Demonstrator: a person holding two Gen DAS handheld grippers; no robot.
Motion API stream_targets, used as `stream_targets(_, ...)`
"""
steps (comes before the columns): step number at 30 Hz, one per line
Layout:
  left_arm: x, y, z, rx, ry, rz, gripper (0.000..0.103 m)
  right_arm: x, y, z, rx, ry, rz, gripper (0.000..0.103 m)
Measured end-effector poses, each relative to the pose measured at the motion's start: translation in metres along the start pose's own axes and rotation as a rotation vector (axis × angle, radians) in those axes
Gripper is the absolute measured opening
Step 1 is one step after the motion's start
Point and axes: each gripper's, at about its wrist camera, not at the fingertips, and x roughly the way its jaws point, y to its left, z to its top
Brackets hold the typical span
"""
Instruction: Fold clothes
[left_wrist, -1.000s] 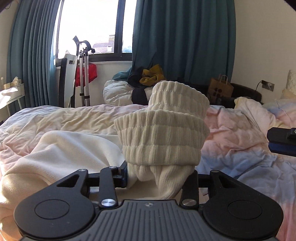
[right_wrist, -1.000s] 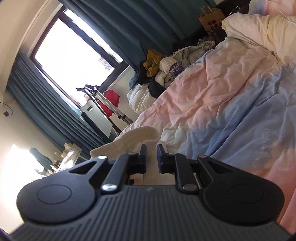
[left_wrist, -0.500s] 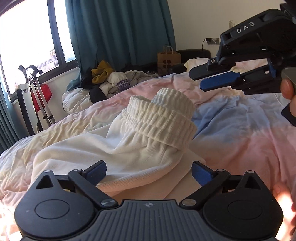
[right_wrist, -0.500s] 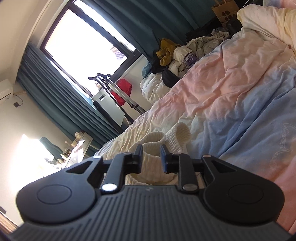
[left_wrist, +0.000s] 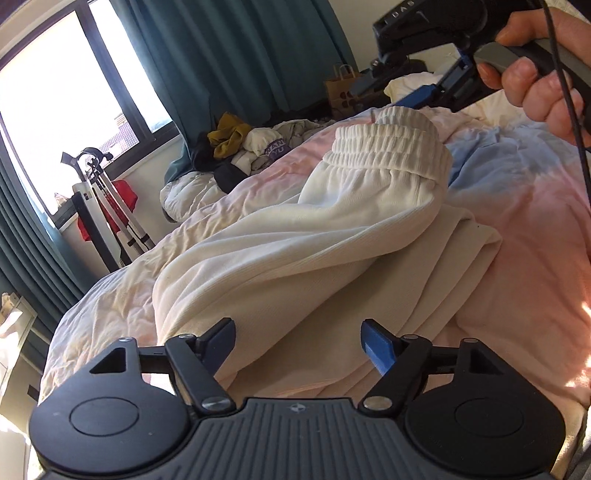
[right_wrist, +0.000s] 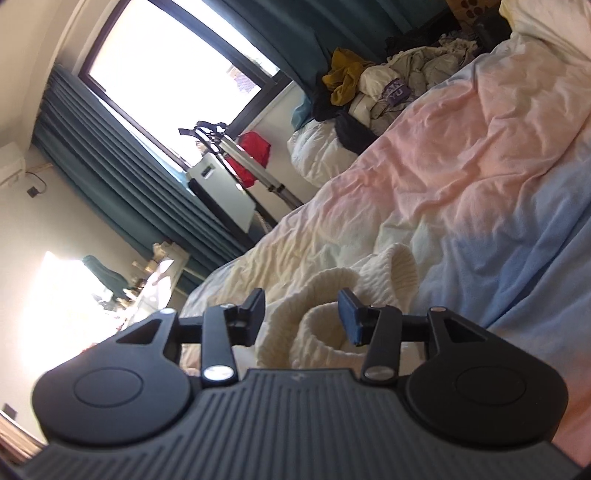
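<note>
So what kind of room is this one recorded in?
A lived-in bedroom, most likely: a bed with a rumpled pastel duvet, teal curtains beside a bright window, and a pile of unfolded clothes waiting at the bed's far end.

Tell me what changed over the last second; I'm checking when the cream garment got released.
Both claws let go. The left claw, shut on the ribbed cuffs a second ago, now stands apart over the cream garment, its jaws closing. The right claw, nearly shut then, is opening, pads off the ribbed cuffs. The cuffs dropped onto the bedspread. The clothes pile stayed put.
</note>
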Motion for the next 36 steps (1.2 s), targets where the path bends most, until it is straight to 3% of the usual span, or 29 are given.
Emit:
stream_targets(3, 0.006, -0.002, -0.008, 0.046, -0.013, -0.015, 0.068, 0.004, 0.012, 0.010, -0.063, -0.003, 0.039, 0.048)
stream_targets(7, 0.024, 0.007, -0.010, 0.007, -0.036, -0.029, 0.065, 0.024, 0.007, 0.020, -0.133, -0.001, -0.113, 0.047)
stream_targets(9, 0.031, 0.010, -0.009, -0.008, -0.049, -0.043, 0.057, 0.036, -0.016, 0.019, -0.056, 0.036, -0.148, 0.047)
stream_targets(12, 0.040, 0.019, -0.007, -0.055, -0.069, -0.093, 0.053, 0.048, -0.037, 0.019, 0.020, 0.092, -0.120, 0.039)
stream_targets(14, 0.048, 0.028, -0.007, -0.105, -0.065, -0.132, 0.048, 0.056, -0.037, 0.019, 0.002, 0.147, -0.097, 0.040)
stream_targets(16, 0.051, 0.034, -0.008, -0.121, -0.063, -0.138, 0.031, 0.061, -0.034, 0.019, -0.029, 0.186, -0.067, 0.040)
stream_targets(17, 0.052, 0.036, -0.009, -0.129, -0.060, -0.144, 0.010, 0.063, -0.032, 0.018, -0.046, 0.196, -0.063, 0.040)
stream_targets(18, 0.051, 0.038, -0.010, -0.141, -0.058, -0.157, 0.001, 0.065, -0.030, 0.017, -0.064, 0.206, -0.072, 0.040)
stream_targets(22, 0.042, 0.041, -0.015, -0.137, -0.074, -0.194, 0.000, 0.064, -0.034, 0.015, -0.049, 0.196, -0.080, 0.036)
stream_targets(24, 0.032, 0.041, -0.016, -0.133, -0.094, -0.205, 0.000, 0.060, -0.033, 0.015, -0.047, 0.160, -0.088, 0.011)
stream_targets(31, 0.007, 0.054, -0.025, -0.257, -0.118, -0.237, 0.000, 0.029, -0.035, 0.027, 0.023, -0.030, 0.006, 0.009)
stream_targets(36, 0.012, 0.065, -0.029, -0.347, -0.094, -0.254, 0.001, 0.052, -0.057, 0.029, 0.069, -0.013, -0.129, 0.009)
